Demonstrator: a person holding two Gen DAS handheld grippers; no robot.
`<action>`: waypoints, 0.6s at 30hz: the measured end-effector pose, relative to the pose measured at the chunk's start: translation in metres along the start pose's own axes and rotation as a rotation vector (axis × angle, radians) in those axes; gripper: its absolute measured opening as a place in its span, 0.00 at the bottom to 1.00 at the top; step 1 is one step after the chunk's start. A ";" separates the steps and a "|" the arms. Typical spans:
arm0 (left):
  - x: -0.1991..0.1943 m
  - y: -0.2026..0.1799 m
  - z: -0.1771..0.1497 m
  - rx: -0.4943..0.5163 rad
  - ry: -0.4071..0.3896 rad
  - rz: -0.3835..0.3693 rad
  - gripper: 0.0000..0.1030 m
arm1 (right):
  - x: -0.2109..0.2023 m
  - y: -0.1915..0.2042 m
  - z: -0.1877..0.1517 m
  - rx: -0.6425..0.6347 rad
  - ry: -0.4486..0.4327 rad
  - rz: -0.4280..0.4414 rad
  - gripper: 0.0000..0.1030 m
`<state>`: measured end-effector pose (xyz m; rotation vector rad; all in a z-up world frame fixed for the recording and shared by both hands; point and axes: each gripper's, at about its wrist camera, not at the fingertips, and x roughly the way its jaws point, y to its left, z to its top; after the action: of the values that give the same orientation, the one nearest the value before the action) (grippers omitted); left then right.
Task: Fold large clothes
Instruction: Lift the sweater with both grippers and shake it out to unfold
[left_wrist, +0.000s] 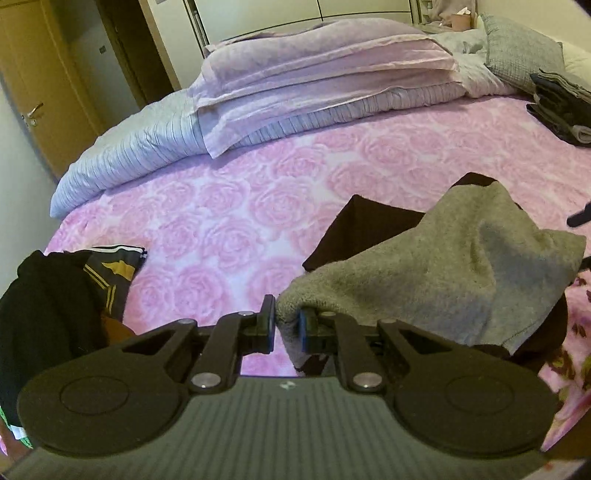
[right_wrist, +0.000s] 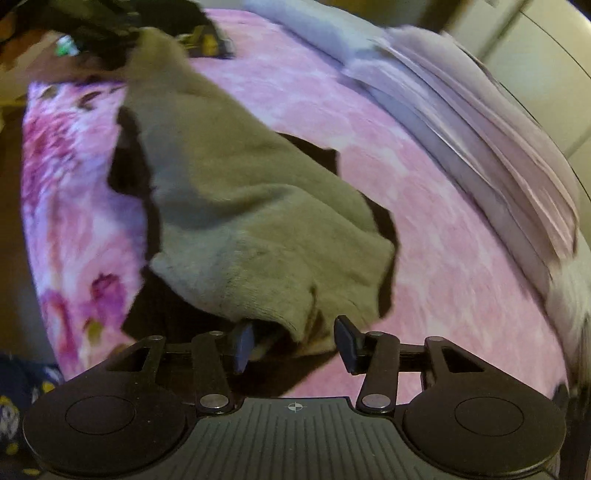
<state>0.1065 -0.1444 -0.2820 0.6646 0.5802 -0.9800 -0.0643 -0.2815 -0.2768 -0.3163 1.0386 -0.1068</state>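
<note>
both the left gripper (left_wrist: 287, 325) and right gripper (right_wrist: 295, 341) pinch the grey garment (left_wrist: 436, 266) edge.

Home bedroom, bed with pink rose blanket (left_wrist: 258, 192), pillows (left_wrist: 314, 66), wooden door (left_wrist: 40, 92)

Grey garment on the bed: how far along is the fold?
Done: a folded stack of dark clothes sits at the far side of the bed. In hand: the left gripper is shut on one edge of the grey garment, and the right gripper has the other end between its fingers. Left: the garment hangs bunched, unfolded; a black pile waits beside it.
</note>
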 end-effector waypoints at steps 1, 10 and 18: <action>0.001 0.001 0.001 -0.004 0.003 0.000 0.10 | 0.001 0.000 0.002 0.002 -0.016 -0.002 0.00; -0.035 0.009 0.065 -0.033 -0.149 -0.013 0.09 | -0.085 -0.102 0.015 0.438 -0.256 -0.322 0.00; -0.125 0.008 0.147 0.021 -0.453 0.051 0.09 | -0.224 -0.169 0.028 0.510 -0.561 -0.548 0.00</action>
<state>0.0796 -0.1802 -0.0943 0.4512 0.1536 -1.0481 -0.1428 -0.3832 -0.0263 -0.1405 0.3234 -0.7228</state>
